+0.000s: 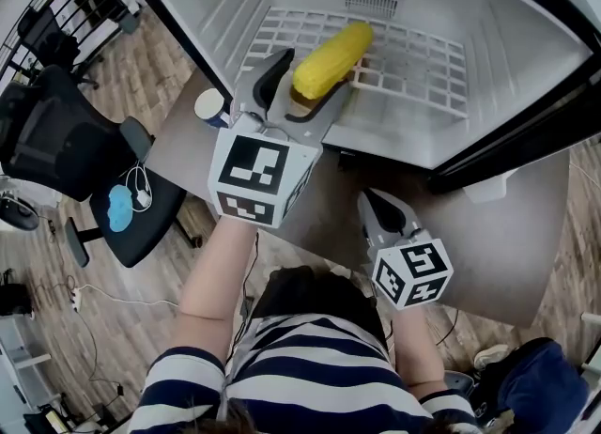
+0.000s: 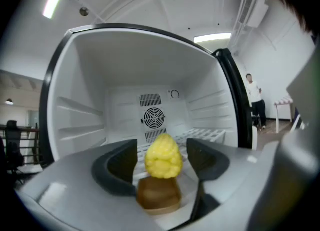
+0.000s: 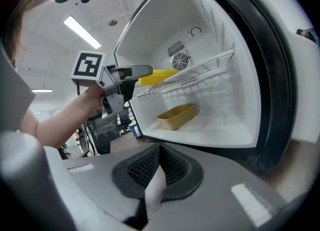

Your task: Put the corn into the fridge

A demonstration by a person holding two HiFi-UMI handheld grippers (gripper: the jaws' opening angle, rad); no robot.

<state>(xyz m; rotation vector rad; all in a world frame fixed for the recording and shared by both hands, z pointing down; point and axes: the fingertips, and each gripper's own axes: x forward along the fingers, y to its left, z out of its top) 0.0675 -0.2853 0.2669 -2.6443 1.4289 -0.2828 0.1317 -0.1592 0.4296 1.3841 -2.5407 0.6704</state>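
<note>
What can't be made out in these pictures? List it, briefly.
Right gripper view: near end of the corn, behind the left tool.
Head view: the cup, half hidden by that tool.
Right gripper view: inside of the tan tray, seen too flat.

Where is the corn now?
In the head view, the corn lies on the wire shelf, at its front left, between the parted fingers of the left gripper.

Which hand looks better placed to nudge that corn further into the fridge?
Left. Its tool sits at the front edge of the shelf, with the corn between its open jaws. The right tool is shut, empty and lower down, outside the fridge.
</note>
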